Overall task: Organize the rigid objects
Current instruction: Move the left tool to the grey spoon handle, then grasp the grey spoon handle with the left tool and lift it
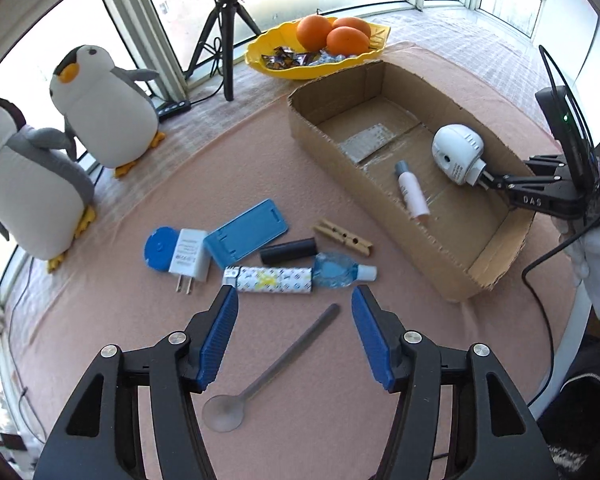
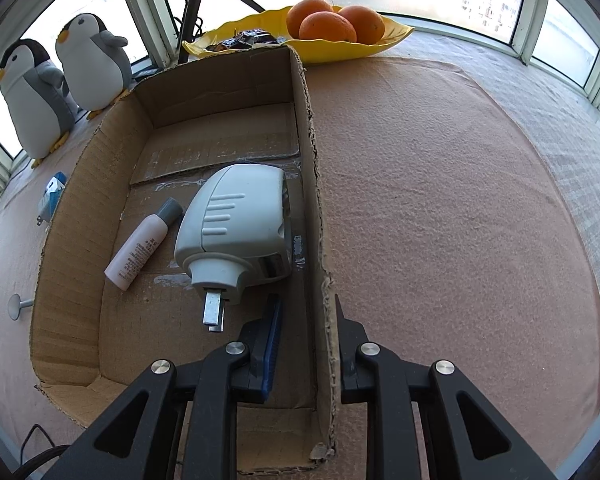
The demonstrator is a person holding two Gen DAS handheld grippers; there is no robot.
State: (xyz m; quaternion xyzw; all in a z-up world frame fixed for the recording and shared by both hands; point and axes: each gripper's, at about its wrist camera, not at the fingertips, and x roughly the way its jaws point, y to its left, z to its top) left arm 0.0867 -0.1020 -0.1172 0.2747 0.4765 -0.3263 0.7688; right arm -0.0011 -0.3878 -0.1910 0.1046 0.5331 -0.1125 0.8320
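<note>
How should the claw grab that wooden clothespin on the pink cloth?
Grip the clothespin across its long flat sides, near the middle, coming straight down from above. It lies flat and slanted on the cloth, so turn the left claw until its pads sit either side of its length. The black tube lies close by one end, so stay off that end.

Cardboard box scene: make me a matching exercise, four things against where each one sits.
Things:
1. white bottle with grey cap
2. oranges
3. clear spoon
4. wooden clothespin

Places:
A. in the yellow dish
B. on the pink cloth, between the left gripper jaws
C. inside the cardboard box
D. on the pink cloth, beside the box's long wall

Pairs: 1-C, 2-A, 3-B, 4-D
</note>
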